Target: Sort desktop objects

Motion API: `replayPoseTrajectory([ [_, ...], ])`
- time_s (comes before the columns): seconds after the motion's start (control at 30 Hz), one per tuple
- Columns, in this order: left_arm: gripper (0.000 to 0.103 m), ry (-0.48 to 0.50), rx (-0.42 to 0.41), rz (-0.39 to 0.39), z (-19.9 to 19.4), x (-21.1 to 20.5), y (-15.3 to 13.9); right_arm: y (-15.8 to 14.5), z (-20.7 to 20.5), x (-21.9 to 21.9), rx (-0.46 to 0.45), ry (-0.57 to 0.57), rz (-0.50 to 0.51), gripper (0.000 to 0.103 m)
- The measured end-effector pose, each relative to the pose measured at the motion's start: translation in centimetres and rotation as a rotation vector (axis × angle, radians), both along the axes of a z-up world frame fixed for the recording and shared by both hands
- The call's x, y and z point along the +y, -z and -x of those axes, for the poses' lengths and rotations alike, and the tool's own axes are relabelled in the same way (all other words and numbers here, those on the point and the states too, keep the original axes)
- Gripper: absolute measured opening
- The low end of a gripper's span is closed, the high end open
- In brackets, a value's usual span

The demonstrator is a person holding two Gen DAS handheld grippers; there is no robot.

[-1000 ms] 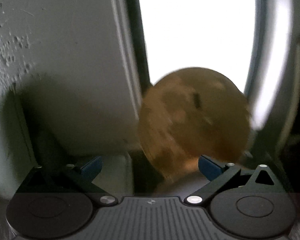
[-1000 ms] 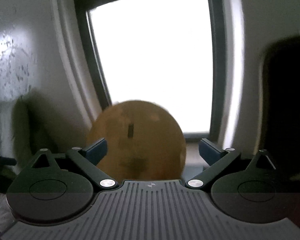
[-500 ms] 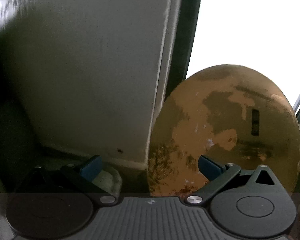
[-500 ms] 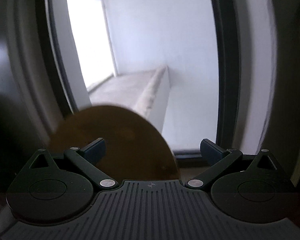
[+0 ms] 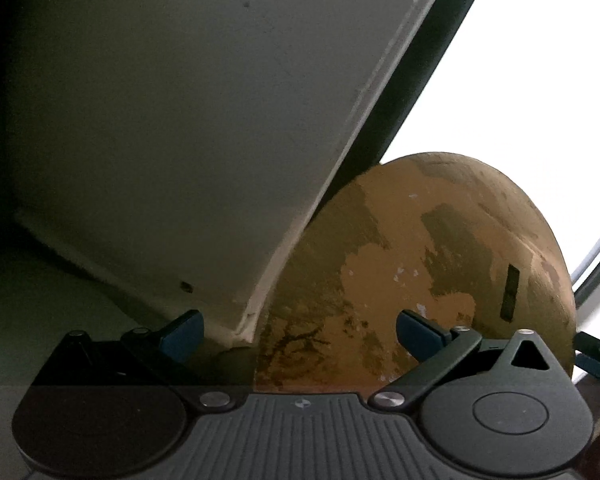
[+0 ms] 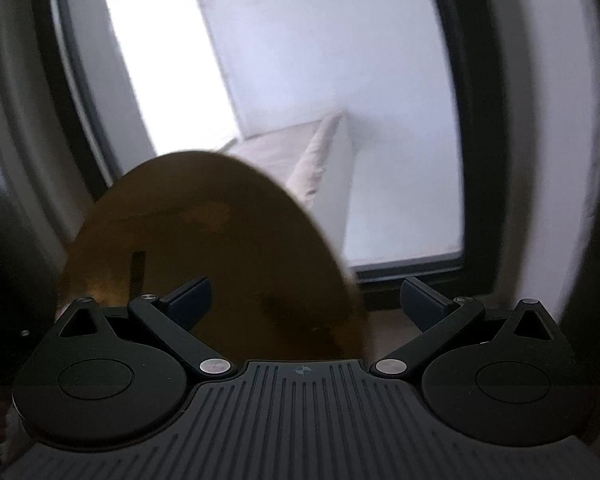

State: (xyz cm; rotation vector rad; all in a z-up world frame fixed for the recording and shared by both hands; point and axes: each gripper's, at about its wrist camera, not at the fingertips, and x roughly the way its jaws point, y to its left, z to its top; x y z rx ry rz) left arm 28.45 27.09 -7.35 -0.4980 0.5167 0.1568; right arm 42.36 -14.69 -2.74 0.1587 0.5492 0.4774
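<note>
Filling the lower middle of both wrist views is a round, mottled orange-brown globe-like ball (image 5: 420, 280), its surface patched with darker olive-brown blotches, small pale flecks and one narrow dark slot-shaped mark on its side. In the left wrist view its lower part is cut off behind the black ribbed body of the left gripper (image 5: 298, 330); the right blue-tipped finger (image 5: 418, 332) overlaps the ball, but whether it touches cannot be told. That gripper's jaws stand spread wide, with the left tip in front of the wall corner rather than the ball. At the far right edge, a sliver of another dark, blue-tipped tool shows, mostly out of frame.

In the right wrist view the same ball (image 6: 220, 256) looks darker, backlit and blurred, so its patches are hard to make out. It sits left of centre, behind the left finger of the right gripper (image 6: 306, 300), whose jaws are also spread wide with nothing pinched between them; the ball's base is hidden by the gripper body.

Behind the ball stands a dull off-white plaster wall panel (image 5: 180, 120) with small specks, ending in a pale edge beside a dark window frame (image 5: 420, 80). The glass is blown out to white on the left view. Through the window on the right view, a pale concrete ledge (image 6: 300, 144) and white outer walls appear, soft with blur.
</note>
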Motion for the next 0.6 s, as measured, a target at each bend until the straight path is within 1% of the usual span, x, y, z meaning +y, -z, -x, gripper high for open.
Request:
replayPoseTrajectory([
  [0.1, 0.102, 0.052, -0.002, -0.012, -0.5, -0.3, 0.2, 0.7, -0.3, 0.8, -0.002, -0.035, 0.033, 0.103],
  [0.23, 0.102, 0.099, 0.049, -0.025, -1.6, -0.8, 1.0, 1.4, -0.9, 1.3, 0.016, -0.046, 0.053, 0.103],
  [0.3, 0.103, 0.106, 0.057, -0.006, -1.8, -0.6, 1.3, 1.8, -1.2, 1.3, 0.031, -0.04, 0.046, 0.103],
  [0.43, 0.103, 0.113, 0.041, 0.106, -2.0, 0.2, 2.2, 2.6, -1.6, 1.7, 0.047, -0.052, 0.014, 0.103],
  [0.47, 0.103, 0.11, 0.039, 0.117, -2.0, 0.3, 2.3, 2.9, -1.8, 1.9, 0.043, -0.049, 0.013, 0.103],
  [0.53, 0.103, 0.113, 0.04, 0.116, -1.9, 0.3, 2.3, 3.2, -1.9, 2.0, 0.038, -0.046, -0.001, 0.103],
  [0.6, 0.103, 0.102, 0.06, 0.098, -2.7, -0.3, 2.0, 3.5, -2.0, 1.5, 0.044, -0.035, -0.035, 0.103],
])
